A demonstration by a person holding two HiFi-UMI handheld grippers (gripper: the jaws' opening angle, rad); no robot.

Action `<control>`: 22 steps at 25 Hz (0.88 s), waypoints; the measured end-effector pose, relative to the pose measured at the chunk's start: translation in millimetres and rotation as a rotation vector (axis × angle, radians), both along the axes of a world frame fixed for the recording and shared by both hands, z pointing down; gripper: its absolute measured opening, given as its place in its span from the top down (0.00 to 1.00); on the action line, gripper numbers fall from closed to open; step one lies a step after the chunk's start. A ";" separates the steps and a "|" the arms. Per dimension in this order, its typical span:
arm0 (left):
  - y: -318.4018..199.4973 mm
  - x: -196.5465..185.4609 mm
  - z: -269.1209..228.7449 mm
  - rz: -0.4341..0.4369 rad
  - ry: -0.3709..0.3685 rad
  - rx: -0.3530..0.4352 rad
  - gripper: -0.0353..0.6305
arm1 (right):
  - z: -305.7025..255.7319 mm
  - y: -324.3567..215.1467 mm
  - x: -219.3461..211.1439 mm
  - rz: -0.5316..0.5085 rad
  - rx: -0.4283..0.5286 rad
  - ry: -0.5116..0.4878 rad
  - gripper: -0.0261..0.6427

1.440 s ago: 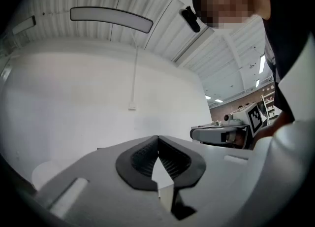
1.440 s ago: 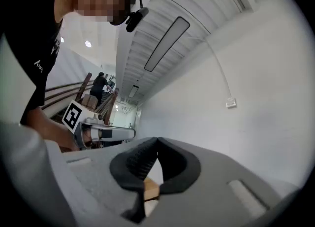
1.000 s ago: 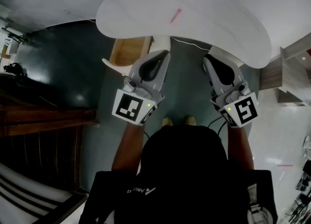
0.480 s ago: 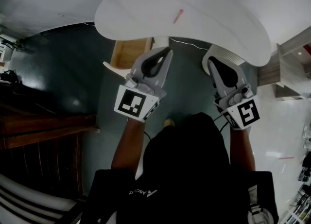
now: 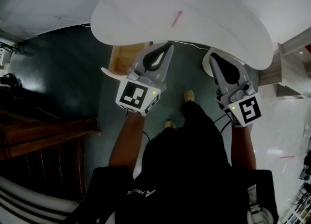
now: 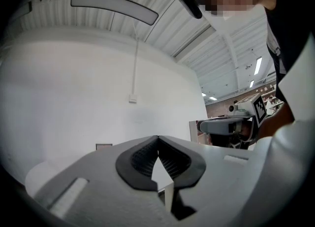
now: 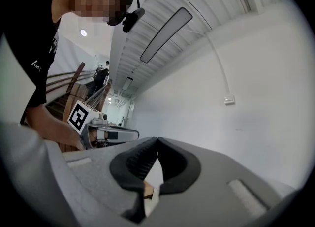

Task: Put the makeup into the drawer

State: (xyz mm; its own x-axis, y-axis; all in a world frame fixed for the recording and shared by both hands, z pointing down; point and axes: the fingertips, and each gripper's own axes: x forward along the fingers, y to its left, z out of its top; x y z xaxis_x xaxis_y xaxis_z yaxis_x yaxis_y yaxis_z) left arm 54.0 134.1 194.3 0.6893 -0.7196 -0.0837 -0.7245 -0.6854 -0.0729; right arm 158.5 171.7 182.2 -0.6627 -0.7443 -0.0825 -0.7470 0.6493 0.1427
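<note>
A slim pink makeup stick [image 5: 176, 18] lies alone on the white rounded table [image 5: 136, 14], far side of centre. Under the table's near edge a wooden drawer [image 5: 122, 57] stands pulled out, its white front [image 5: 111, 71] towards me. My left gripper [image 5: 169, 46] is shut and empty, its tips at the table's near edge, just right of the drawer. To the right, my right gripper [image 5: 211, 56] is also shut and empty, level with the edge. In the left gripper view the pads [image 6: 142, 158] meet at the tip; the right gripper view shows its pads [image 7: 139, 161] meeting too.
Dark wooden stairs and a rail [image 5: 43, 135] fill the left side. A wooden cabinet [image 5: 286, 75] stands at the right. A thin cable [image 5: 194, 44] runs along the dark floor under the table. A white wall [image 6: 98, 88] rises behind the table.
Both grippers have moved forward to the table's near edge, staying shut. The person has stepped closer, one foot now ahead of the other.
</note>
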 end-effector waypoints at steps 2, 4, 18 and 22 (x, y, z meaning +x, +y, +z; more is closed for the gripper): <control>-17.3 2.3 4.7 -0.004 -0.010 -0.007 0.93 | 3.5 -18.4 4.4 0.002 0.002 0.004 0.96; -38.2 6.1 8.7 -0.013 -0.024 -0.018 0.93 | 4.2 -39.0 8.3 -0.010 0.008 -0.003 0.96; -197.9 49.4 66.7 -0.096 -0.104 -0.175 0.92 | 34.4 -186.0 49.9 -0.086 -0.055 0.013 0.96; -233.2 60.5 87.2 -0.116 -0.141 -0.228 0.90 | 43.0 -216.5 58.1 -0.119 -0.076 0.004 0.96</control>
